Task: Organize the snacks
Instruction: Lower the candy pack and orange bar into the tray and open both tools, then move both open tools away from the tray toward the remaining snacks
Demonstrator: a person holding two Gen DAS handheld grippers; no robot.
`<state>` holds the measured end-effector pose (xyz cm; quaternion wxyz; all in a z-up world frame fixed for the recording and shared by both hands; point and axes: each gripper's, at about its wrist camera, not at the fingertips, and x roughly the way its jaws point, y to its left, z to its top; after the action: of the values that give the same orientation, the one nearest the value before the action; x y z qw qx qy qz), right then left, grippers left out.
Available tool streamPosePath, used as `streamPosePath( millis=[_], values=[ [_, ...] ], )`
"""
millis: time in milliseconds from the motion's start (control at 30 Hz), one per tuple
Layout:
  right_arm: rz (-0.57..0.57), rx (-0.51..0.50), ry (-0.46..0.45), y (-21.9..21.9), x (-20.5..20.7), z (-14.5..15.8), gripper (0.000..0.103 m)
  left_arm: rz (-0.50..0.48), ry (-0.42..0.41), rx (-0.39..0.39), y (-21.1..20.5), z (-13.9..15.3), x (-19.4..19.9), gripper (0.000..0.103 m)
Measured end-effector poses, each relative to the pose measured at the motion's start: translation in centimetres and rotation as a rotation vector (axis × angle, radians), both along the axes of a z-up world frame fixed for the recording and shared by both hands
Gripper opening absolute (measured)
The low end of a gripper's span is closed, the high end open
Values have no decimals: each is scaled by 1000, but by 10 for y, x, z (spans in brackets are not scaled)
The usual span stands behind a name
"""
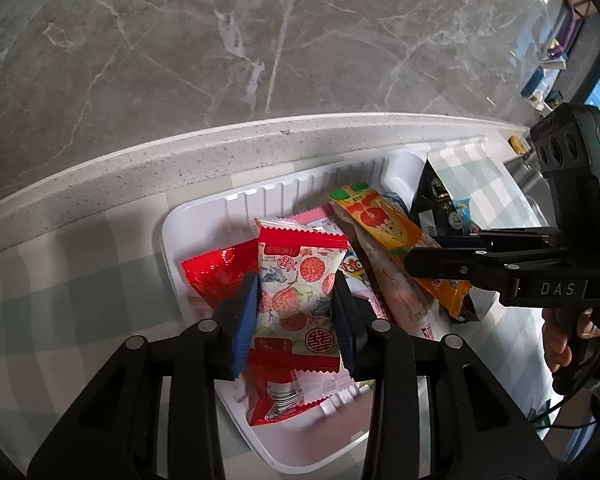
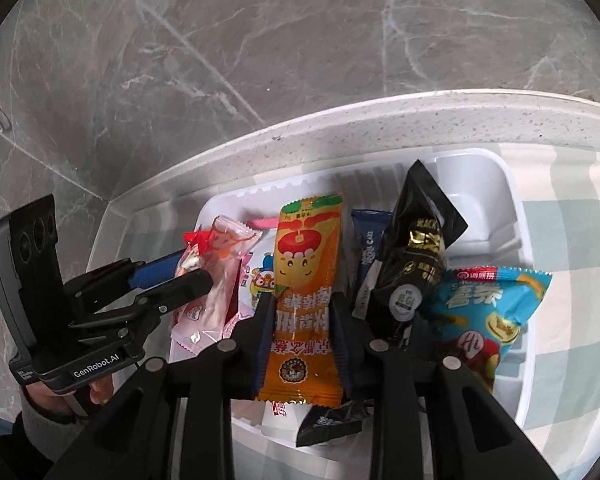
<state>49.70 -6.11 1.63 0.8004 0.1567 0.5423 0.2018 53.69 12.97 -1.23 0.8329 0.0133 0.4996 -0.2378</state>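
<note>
Two packets at once: my left gripper (image 1: pixel 296 312) is clamped on the lychee-print packet (image 1: pixel 296 288), my right gripper (image 2: pixel 300 312) on the orange packet (image 2: pixel 306 280), both over the white tray (image 2: pixel 512 216). I'd lift straight up, slowly, so neighbours don't snag.

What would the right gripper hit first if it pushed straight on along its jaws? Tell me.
Probably the white tray's ribbed far wall. The right gripper already has the orange packet between its jaws, so that packet would lead. Depth is hard to judge.
</note>
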Motion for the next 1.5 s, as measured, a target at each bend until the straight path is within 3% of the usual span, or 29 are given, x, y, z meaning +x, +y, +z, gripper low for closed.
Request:
streamPosePath(
  millis=[367,1233,1500],
  values=[
    [0,-15,-15,2,-10,7,33,-63,-4,47,-13,0,-15,38],
    [-76,20,-107,-27,-74,59,42,1,-77,28,18,48,-42,42],
    [-111,23,-118,-38,-103,66,43,44,-69,32,47,46,-53,43]
  ],
)
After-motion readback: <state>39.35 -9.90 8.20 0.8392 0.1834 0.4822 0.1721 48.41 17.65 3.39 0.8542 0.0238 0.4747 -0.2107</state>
